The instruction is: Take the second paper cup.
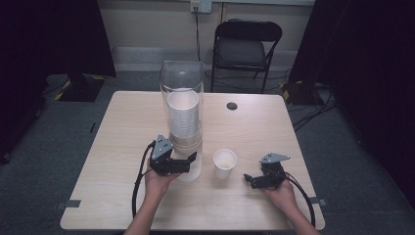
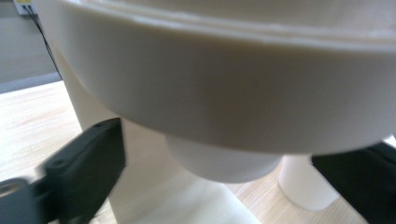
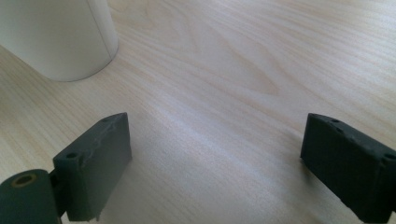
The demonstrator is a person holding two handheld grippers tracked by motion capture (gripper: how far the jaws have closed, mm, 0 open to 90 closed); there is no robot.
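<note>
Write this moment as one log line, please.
left gripper: fingers open under cup dispenser | right gripper: open, empty | paper cup: upright on table

Table (image 1: 122, 147) carries dispenser (image 1: 182, 98), cup (image 1: 225, 164).

black folding chair (image 1: 248, 49), wall socket (image 1: 200, 6)

floor – grey carpet (image 1: 122, 83), cables trailing at right | far wall (image 1: 147, 22) – pale, socket (image 1: 200, 6) up top | 1 black folding chair (image 1: 247, 49) behind light wood table (image 1: 122, 147) | dark curtains (image 1: 362, 73) on both sides
</note>
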